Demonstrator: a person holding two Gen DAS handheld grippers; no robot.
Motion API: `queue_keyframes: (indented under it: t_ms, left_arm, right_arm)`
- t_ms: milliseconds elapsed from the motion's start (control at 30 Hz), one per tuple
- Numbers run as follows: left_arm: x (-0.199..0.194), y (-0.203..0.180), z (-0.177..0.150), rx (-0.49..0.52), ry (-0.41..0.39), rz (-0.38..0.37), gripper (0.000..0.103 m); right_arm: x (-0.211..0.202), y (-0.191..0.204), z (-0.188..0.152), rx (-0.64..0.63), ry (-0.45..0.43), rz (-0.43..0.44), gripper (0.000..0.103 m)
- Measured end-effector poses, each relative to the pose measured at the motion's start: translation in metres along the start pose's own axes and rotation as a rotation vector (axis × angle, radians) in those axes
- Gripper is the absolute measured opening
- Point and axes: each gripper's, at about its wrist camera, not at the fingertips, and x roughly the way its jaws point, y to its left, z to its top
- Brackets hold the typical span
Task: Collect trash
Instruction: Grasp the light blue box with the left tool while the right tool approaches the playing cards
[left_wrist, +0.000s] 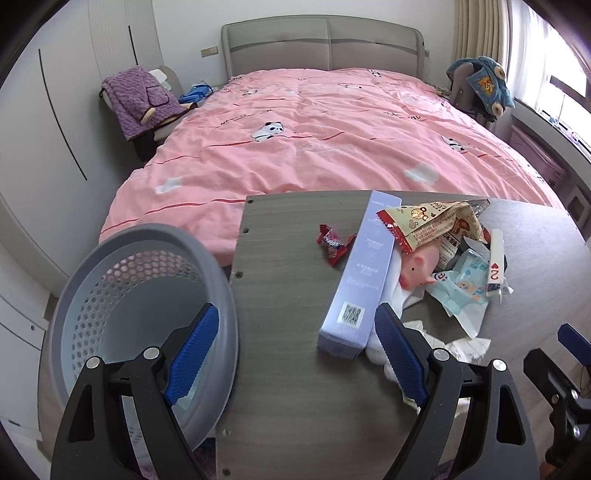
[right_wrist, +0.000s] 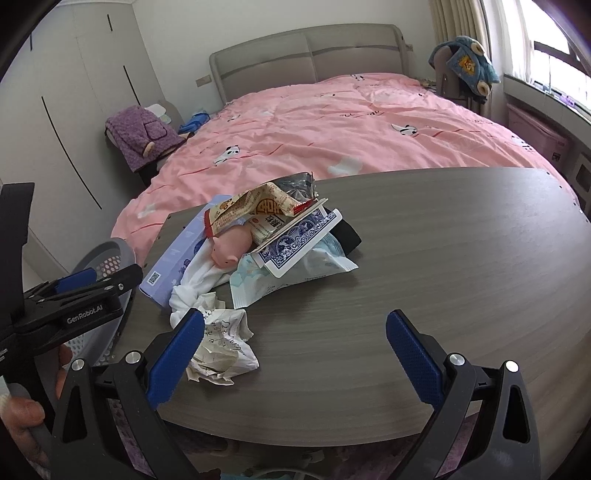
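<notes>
The left gripper is spread wide and holds nothing; it hovers above the near left part of the grey wooden table, its left finger over the grey perforated waste basket and its right finger just beside the near end of a long lavender box. The basket stands at the table's left edge and appears empty. The right gripper is likewise spread wide and empty, positioned above the table's near edge; its left finger lies close to, possibly touching, a crumpled sheet of paper. Beyond the paper lies the trash pile: a white cloth, a pink toy pig, a tan snack wrapper draped over the pig, a blue-patterned playing-card box and a pale blue wipes packet beneath it. A small red candy wrapper lies alone on the table, left of the lavender box. Behind the table stands a bed with a pink quilt. A hand grips the left gripper's handle at the lower left of the right wrist view.
</notes>
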Motion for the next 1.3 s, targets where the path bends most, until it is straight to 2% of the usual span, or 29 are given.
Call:
queue_keyframes:
  t_ms: [233,800,1033,1100,1167,1233,1300]
  left_arm:
    - [0.033,-0.008,0.012,0.011,0.055,-0.038,0.083]
    - [0.063,-0.021,0.019,0.037,0.089,-0.051,0.083]
    - [0.068,-0.031,0.022,0.067,0.074,-0.068,0.082]
    - [0.068,-0.032,0.023,0.065,0.072,-0.080,0.075]
    - [0.069,-0.032,0.024,0.063,0.084,-0.103,0.055]
    - [0.069,-0.032,0.023,0.060,0.098,-0.121,0.045]
    - [0.068,-0.032,0.022,0.057,0.100,-0.133,0.039]
  right_arm:
    - [0.010,-0.012,0.002,0.032,0.018,-0.005,0.097]
    - [0.024,-0.029,0.001,0.071,0.040,-0.001,0.097]
    - [0.024,-0.030,0.001,0.074,0.038,-0.003,0.097]
    - [0.023,-0.031,0.001,0.074,0.039,-0.003,0.097]
    - [0.023,-0.031,0.001,0.074,0.038,-0.003,0.097]
    - [0.023,-0.031,0.001,0.073,0.038,-0.001,0.097]
    - [0.022,-0.032,0.002,0.072,0.038,-0.001,0.097]
